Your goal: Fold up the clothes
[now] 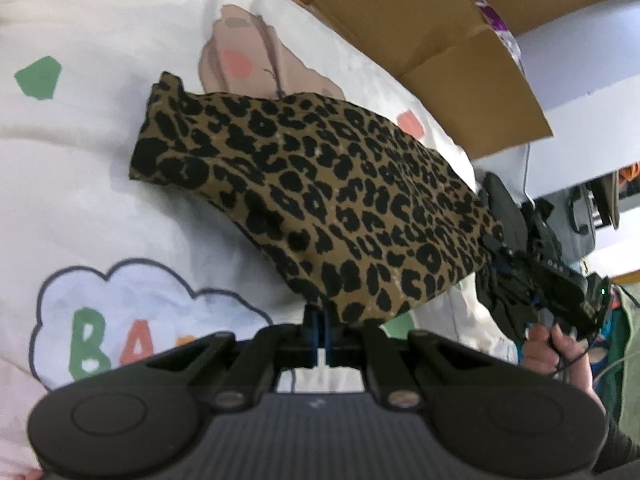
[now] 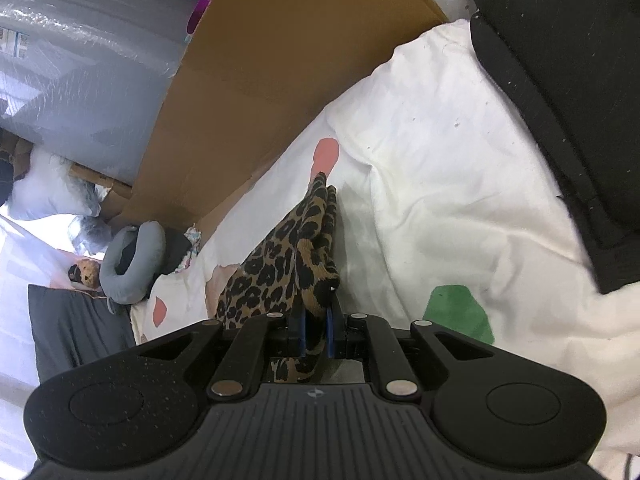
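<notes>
**Inspector:** Left gripper [image 1: 319, 330]?

**Assistant:** Matte black body, ribbed grey centre panel, round raised discs on both shoulders, silver screws on the linkage arms, blue pads [image 1: 313, 334].

**Inspector:** Right gripper [image 2: 316, 330]?

**Assistant:** Same build, dust-speckled; small cross mark on the ribbing. Its handle shows a green light and thin black cable; hand [image 1: 554, 350] bare, dark ribbed cuff below.

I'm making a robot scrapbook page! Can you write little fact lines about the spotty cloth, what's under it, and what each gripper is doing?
cloth: leopard-print garment, lifted at two corners
underneath: white quilt with coloured shapes
left gripper: shut on one corner of the garment
right gripper: shut on the garment's other corner
behind: cardboard sheet
</notes>
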Demonstrator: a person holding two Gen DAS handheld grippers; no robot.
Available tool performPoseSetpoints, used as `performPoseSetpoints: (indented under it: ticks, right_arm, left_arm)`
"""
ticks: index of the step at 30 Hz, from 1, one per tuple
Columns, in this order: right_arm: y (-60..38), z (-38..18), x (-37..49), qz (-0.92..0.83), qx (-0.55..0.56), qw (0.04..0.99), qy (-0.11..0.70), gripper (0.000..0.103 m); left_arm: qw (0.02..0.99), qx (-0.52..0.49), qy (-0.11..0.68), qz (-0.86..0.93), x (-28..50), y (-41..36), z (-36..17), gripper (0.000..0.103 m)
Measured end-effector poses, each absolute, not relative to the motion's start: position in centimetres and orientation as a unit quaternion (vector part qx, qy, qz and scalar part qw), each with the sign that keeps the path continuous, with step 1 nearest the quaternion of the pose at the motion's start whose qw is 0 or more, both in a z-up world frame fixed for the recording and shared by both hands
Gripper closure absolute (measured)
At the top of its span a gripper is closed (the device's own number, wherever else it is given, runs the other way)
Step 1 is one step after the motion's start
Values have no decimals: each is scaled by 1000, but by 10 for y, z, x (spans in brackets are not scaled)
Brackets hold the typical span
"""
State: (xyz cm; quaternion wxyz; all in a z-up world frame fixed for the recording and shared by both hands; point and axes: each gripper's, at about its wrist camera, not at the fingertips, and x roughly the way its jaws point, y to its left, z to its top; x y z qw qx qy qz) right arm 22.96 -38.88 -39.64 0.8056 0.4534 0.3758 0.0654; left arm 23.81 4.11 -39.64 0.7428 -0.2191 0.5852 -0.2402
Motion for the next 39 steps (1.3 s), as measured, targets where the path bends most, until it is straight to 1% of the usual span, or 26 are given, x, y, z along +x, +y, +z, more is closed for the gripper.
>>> performPoseSetpoints:
  ticks: [17, 26, 35, 39]
  right_arm:
    - [-403, -375, 214, 55, 447, 811, 374, 95]
    - [-410, -390, 214, 41, 452, 807, 378, 95]
    - [-420, -411, 210, 16, 464, 797, 386, 95]
    - [-423, -420, 208, 3, 473, 788, 393, 95]
  left_arm:
    - [705, -219, 614, -280, 254, 39, -398, 101]
    - [701, -209, 619, -286, 268, 35, -415, 101]
    - [688, -194, 630, -303, 267, 24, -435, 101]
    - [682, -180, 640, -306, 265, 19, -435, 101]
